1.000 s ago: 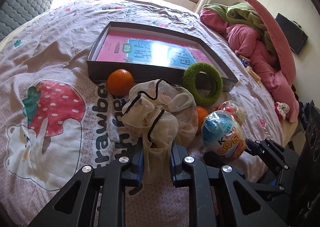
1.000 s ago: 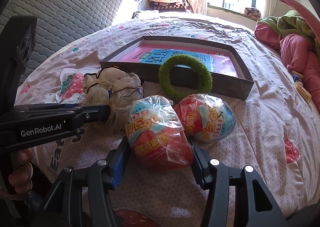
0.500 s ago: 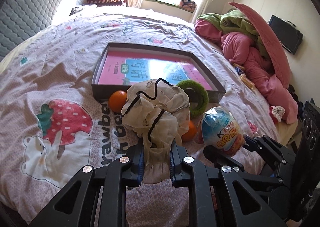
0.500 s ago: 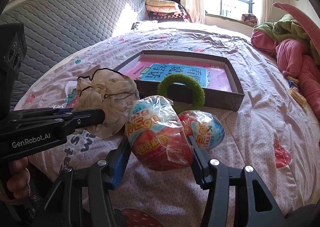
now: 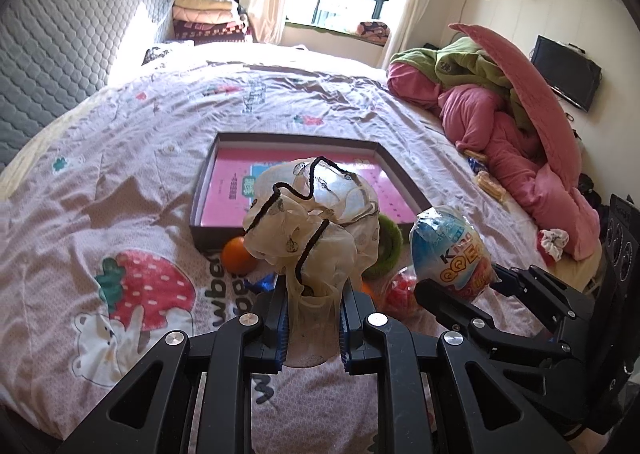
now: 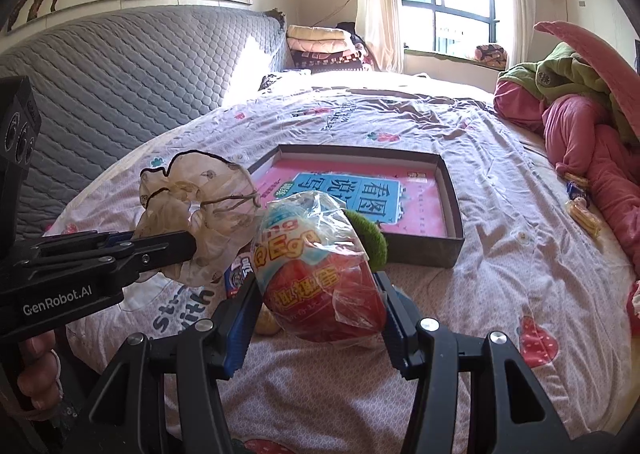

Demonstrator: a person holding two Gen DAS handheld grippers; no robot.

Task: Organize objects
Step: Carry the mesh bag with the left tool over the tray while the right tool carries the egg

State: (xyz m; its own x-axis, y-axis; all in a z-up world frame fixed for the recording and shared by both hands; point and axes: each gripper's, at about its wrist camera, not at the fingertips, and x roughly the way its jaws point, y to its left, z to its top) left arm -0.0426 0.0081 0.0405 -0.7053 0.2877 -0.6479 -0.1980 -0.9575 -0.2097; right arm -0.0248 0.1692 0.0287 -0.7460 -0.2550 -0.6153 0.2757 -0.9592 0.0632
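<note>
The bed point(image 5: 120, 181) spread beneath you. Ahead of both tongs lay the tray point(image 5: 280, 141). Only your left view showed the orange point(image 5: 238, 254) before it; only your right showed your hand point(image 6: 38, 382). Your left tongs point(image 5: 313, 318) pinched the scrunchie point(image 5: 312, 221) nearly closed; your right tongs point(image 6: 316, 314), half-wide, clamped the egg point(image 6: 320, 274).

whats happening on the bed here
A person is tidying things off the bed with a gripper in each hand. The left gripper is shut on a gauzy scrunchie, the right gripper on a wrapped toy egg, both held above the bedspread. A tray, an orange and a green ring lie on the bed.
</note>
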